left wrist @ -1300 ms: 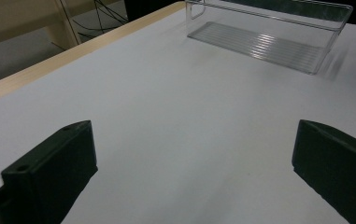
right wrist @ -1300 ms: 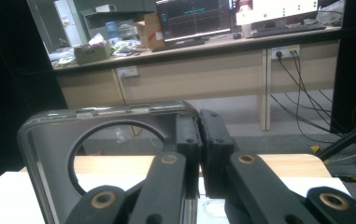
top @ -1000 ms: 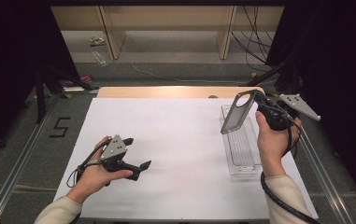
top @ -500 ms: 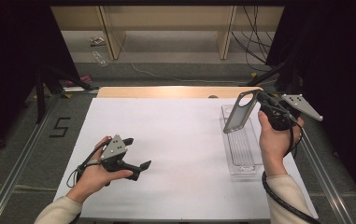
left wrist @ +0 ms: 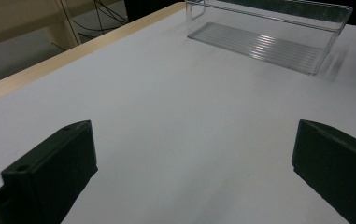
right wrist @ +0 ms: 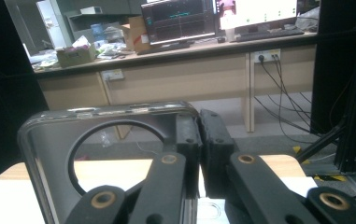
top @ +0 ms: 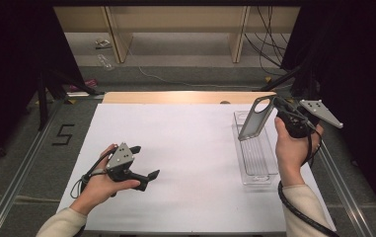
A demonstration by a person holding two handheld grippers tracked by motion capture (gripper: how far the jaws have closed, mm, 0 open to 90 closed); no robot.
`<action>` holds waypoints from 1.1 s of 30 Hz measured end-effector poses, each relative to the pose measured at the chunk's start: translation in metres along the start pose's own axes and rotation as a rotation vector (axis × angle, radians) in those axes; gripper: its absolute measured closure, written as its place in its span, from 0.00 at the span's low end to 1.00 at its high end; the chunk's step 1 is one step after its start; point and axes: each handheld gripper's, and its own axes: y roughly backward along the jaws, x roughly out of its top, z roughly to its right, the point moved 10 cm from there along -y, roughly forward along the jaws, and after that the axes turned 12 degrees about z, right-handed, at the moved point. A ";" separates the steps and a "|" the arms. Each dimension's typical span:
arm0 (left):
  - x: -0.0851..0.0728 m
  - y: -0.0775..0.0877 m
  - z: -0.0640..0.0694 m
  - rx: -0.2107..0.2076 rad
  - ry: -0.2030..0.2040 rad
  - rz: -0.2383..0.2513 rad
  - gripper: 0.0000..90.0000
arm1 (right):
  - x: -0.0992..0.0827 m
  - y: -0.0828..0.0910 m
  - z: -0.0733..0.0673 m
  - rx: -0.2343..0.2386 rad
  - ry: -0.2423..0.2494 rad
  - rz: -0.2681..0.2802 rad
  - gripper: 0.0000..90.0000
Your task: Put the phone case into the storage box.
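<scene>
Grey flat lid with a round hole pinched by right gripper, tilted above clear ribbed plastic bin at frame right.
Left gripper rests wide at lower left; lowering the lid squarely onto the bin seems next.

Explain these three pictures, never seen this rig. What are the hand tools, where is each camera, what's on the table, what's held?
No robot here: a person holds a two-jaw gripper in each hand. The high view looks down from above the person's side of the table, which has a white top. Each of the other two views comes from a camera riding on one gripper and looking along its black jaws.

On the table lies a clear tray, also seen from the left gripper view.

The left gripper rests low over the table, its jaws wide apart with nothing between them. The right gripper is raised over the tray, its jaws shut on the edge of a phone case, a dark shell with a round hole, seen close up in the right gripper view.
</scene>
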 end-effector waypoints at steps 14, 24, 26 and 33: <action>0.000 0.000 0.000 -0.002 0.001 -0.001 0.00 | -0.002 0.000 0.006 -0.015 0.003 -0.003 0.97; 0.000 0.000 0.001 -0.003 0.000 -0.001 0.00 | -0.003 -0.002 0.009 -0.025 0.025 -0.007 0.97; 0.000 0.000 0.000 -0.002 0.001 -0.001 0.00 | -0.003 -0.002 0.011 -0.029 0.026 -0.011 0.97; -0.001 0.000 0.000 -0.002 0.003 -0.001 0.00 | -0.005 -0.004 0.014 -0.034 0.030 -0.019 0.97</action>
